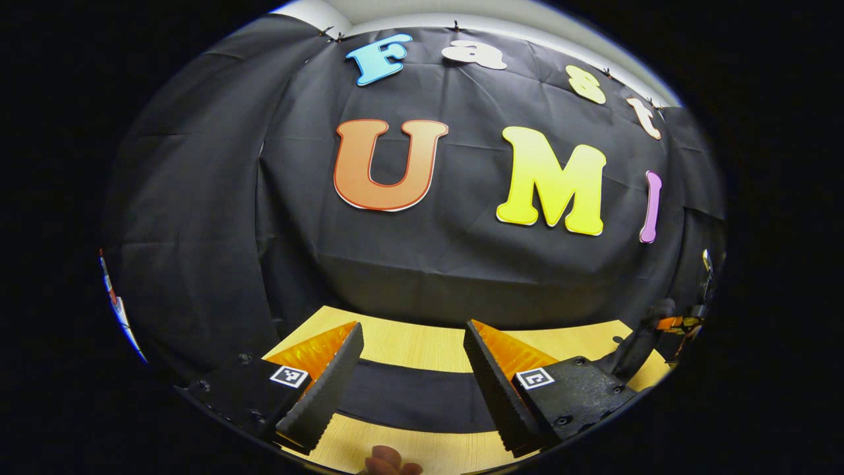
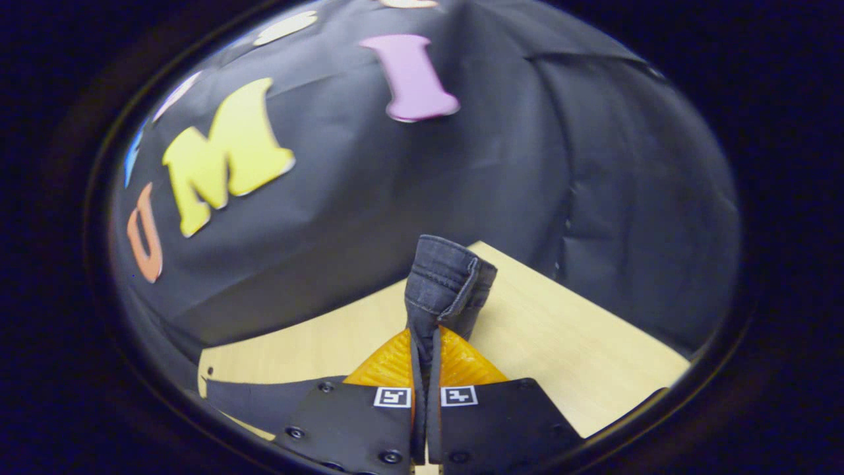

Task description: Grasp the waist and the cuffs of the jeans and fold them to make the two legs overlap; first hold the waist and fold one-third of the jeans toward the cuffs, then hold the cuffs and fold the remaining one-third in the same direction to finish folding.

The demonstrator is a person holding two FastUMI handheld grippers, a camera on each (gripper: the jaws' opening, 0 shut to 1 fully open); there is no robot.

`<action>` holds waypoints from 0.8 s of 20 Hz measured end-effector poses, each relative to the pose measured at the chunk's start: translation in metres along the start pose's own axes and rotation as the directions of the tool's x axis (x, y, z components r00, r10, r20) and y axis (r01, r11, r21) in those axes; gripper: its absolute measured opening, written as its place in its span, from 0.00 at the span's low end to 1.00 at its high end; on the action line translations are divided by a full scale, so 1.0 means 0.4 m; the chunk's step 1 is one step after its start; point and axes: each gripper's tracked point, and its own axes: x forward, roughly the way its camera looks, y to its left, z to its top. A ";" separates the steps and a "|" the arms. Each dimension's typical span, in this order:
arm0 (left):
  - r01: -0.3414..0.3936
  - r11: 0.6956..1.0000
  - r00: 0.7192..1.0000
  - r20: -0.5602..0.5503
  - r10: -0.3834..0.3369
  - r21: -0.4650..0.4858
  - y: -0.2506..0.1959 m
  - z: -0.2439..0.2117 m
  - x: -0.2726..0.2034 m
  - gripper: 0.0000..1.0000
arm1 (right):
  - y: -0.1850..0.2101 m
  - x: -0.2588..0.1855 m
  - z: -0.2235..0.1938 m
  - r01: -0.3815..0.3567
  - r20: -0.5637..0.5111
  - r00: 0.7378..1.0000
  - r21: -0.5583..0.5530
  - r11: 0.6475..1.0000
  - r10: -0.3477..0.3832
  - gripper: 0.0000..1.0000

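The right gripper (image 2: 422, 369), with its black body and orange ribbed fingers, had its jaws closed tight on a bunched, stitched edge of the dark blue-black denim jeans (image 2: 443, 280); the seamed band stood up out of the fingertips, above the pale wooden tabletop (image 2: 567, 349). Whether this pinched edge was the waist or a cuff could not be told from the right gripper view. More dark cloth lay flat on the table to the lower left of that gripper's body.

The left gripper (image 1: 413, 353), of the same black-and-orange build, had its jaws spread wide with nothing between them. In the left gripper view a dark band of the jeans (image 1: 412, 392) lay flat across the tabletop (image 1: 422, 346), directly below and between the open fingers, its long axis running crosswise to the line of the fingers. A fingertip of the person's hand (image 1: 389, 462) showed at the bottom edge of that view, and a dark device with orange parts (image 1: 666, 330) stood at the table's far right.

Judged from this arrangement, one end of the garment was secured and the other was not; the coming move would turn on lowering the open left jaws straight down onto the cloth band beneath them
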 end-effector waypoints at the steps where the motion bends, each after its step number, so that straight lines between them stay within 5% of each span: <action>1: -0.004 1.000 1.000 -0.006 0.004 -0.002 0.005 -0.008 -0.006 0.98 | 0.040 -0.035 -0.005 -0.040 0.023 0.999 -0.060 0.997 0.041 0.02; 6: -0.062 0.998 0.997 -0.034 0.063 0.012 0.067 -0.054 -0.032 0.99 | 0.168 -0.225 -0.036 -0.234 0.054 0.962 -0.338 0.912 0.266 0.02; 10: -0.082 0.996 0.996 -0.036 0.084 0.034 0.101 -0.062 -0.059 0.99 | 0.159 -0.299 -0.074 -0.358 -0.023 0.925 -0.380 0.853 0.379 0.02; 16: -0.109 0.994 0.994 -0.013 0.109 0.018 0.123 -0.039 -0.079 0.99 | 0.139 -0.284 -0.101 -0.419 -0.147 0.908 -0.355 0.836 0.393 0.02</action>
